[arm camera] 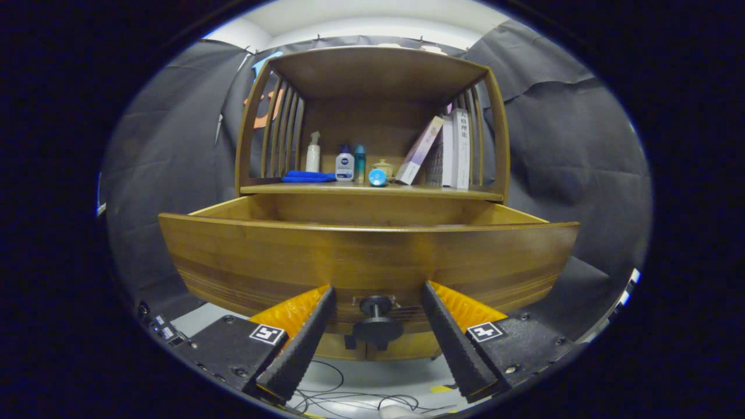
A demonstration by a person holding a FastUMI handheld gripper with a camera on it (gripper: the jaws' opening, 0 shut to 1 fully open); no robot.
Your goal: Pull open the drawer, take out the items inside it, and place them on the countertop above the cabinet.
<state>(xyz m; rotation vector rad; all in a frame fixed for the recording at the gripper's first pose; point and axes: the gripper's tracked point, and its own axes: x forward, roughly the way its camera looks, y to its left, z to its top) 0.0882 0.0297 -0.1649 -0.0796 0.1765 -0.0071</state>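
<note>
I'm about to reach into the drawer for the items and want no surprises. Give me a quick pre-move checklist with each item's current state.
1. Drawer pulled out from the cabinet: ok.
2. Gripper open: ok; fingers stand apart on either side of the knob.
3. Fingers free of the knob: ok, neither presses on it.
4. Items inside the drawer in sight: cannot tell, the front panel hides the inside.
5. Room on the countertop: ok, bare wood shows beside the blue cloth and bottles.
</note>
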